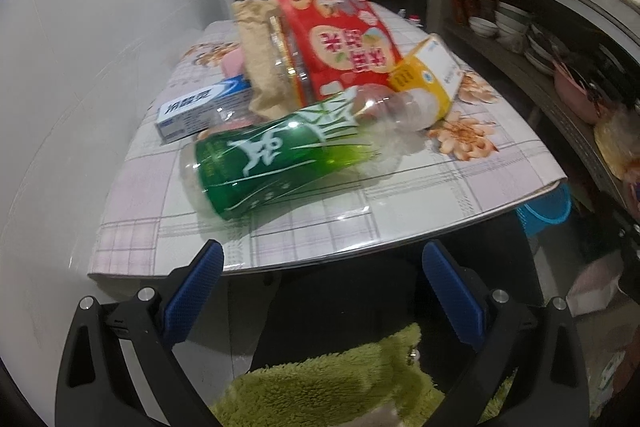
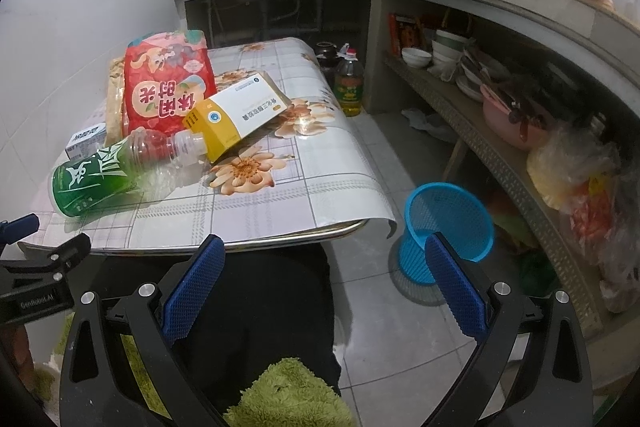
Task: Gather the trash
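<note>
- A fuzzy green cloth (image 1: 340,383) is lying nearest the lens, low between the two fingers of the left gripper (image 1: 322,259), whose blue pads (image 1: 198,293) are standing wide apart and holding nothing.
- The right gripper (image 2: 324,253) is likewise gaping, its blue pads (image 2: 456,287) empty; the same green cloth is showing between its fingers.
- Just beyond the left fingertips, a green-labelled plastic bottle (image 1: 280,155) is lying on its side on the floral tablecloth (image 1: 440,195). Its long axis is running diagonally, base toward the left finger and capped neck pointing away toward the right finger's side.
- The bottle's neck is touching a yellow-and-white carton (image 1: 428,71), which is lying flat with its long axis slanting away to the right.
- Behind the bottle, a red snack bag (image 1: 344,43) is leaning over a beige packet (image 1: 260,67); a blue-and-white box (image 1: 200,107) is sitting beyond the left finger.
- In the right wrist view, a blue mesh basket (image 2: 448,223) is standing on the tiled floor just beyond the right finger, beside the table's corner and apart from the trash.
</note>
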A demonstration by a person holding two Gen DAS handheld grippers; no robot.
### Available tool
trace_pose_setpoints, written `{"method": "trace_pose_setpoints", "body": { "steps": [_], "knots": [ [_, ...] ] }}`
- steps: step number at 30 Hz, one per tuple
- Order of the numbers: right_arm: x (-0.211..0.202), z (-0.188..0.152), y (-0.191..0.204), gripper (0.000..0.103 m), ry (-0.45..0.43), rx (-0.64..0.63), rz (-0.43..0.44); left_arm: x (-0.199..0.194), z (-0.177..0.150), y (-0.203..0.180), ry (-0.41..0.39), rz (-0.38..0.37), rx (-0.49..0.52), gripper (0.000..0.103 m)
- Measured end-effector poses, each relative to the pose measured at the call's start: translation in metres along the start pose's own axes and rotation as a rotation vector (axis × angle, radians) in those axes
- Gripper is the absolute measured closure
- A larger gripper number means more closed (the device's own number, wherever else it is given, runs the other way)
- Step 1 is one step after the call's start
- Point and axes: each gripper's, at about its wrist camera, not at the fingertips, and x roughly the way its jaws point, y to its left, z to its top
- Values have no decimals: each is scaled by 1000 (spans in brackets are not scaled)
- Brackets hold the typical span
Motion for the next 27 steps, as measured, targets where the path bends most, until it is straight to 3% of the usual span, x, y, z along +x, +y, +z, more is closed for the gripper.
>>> {"method": "trace_pose_setpoints", "body": {
  "steps": [18,27],
  "knots": [
    [15,4,-9,8,25,45,4,11,17,-8,8,-167,17,5],
    [34,12,-2,8,41,39,24,8,29,-10,-60,-221,91,5]
  ]
}}
